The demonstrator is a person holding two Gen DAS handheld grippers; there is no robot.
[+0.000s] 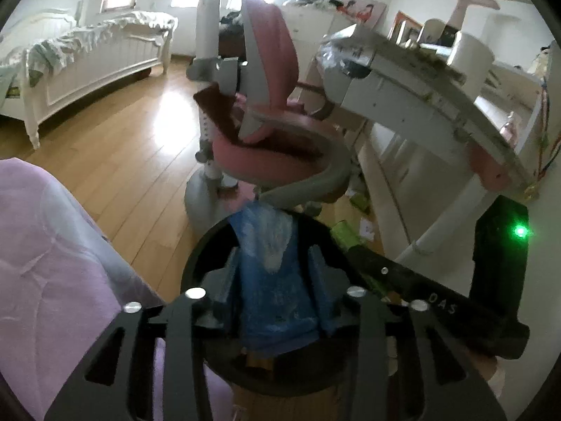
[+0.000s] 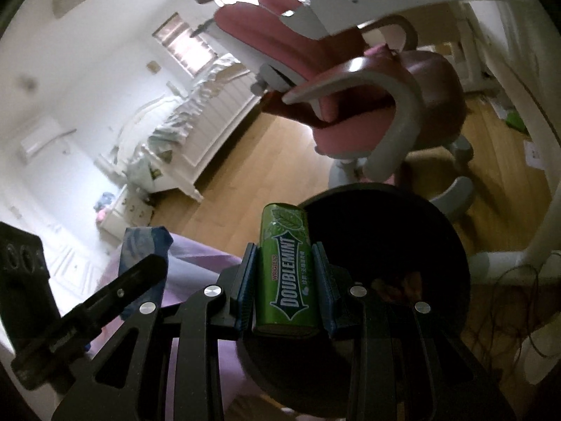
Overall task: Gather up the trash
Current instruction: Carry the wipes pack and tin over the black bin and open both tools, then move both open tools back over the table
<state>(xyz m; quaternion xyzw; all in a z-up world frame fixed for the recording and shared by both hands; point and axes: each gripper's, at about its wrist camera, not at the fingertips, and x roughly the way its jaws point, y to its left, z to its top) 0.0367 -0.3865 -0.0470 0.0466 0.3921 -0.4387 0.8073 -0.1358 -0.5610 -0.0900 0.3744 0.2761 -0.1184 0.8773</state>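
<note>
Left gripper [image 1: 277,273]: black metal tongs with blue pads, at the lower middle of the left wrist view. A crumpled blue wrapper [image 1: 277,280], whitish and creased, lies between the pads; gaps show at both sides, so the jaws stand apart and do not press it.
Right gripper [image 2: 285,273]: black tongs, blue ribbed pads closed narrowly on a green Doublemint gum pack [image 2: 285,270], a glossy, round-edged box held upright at the lower middle of the right wrist view.
Trash bin [image 2: 452,245]: round black rim, dark inside, directly beneath both grippers; the wrapper and the gum pack hang over its opening.
Chair [image 1: 277,140]: pink padded seat and back, curved grey plastic armrest, round grey base, centre of the left view.
Floor [image 1: 122,175]: glossy, honey-coloured wooden planks.
Bed [image 1: 87,56]: white panelled frame with rumpled bedding, upper left.
Desk [image 1: 420,80]: white, tilted top, upper right.
Purple fabric [image 1: 52,263]: soft, quilted, lower left.
</note>
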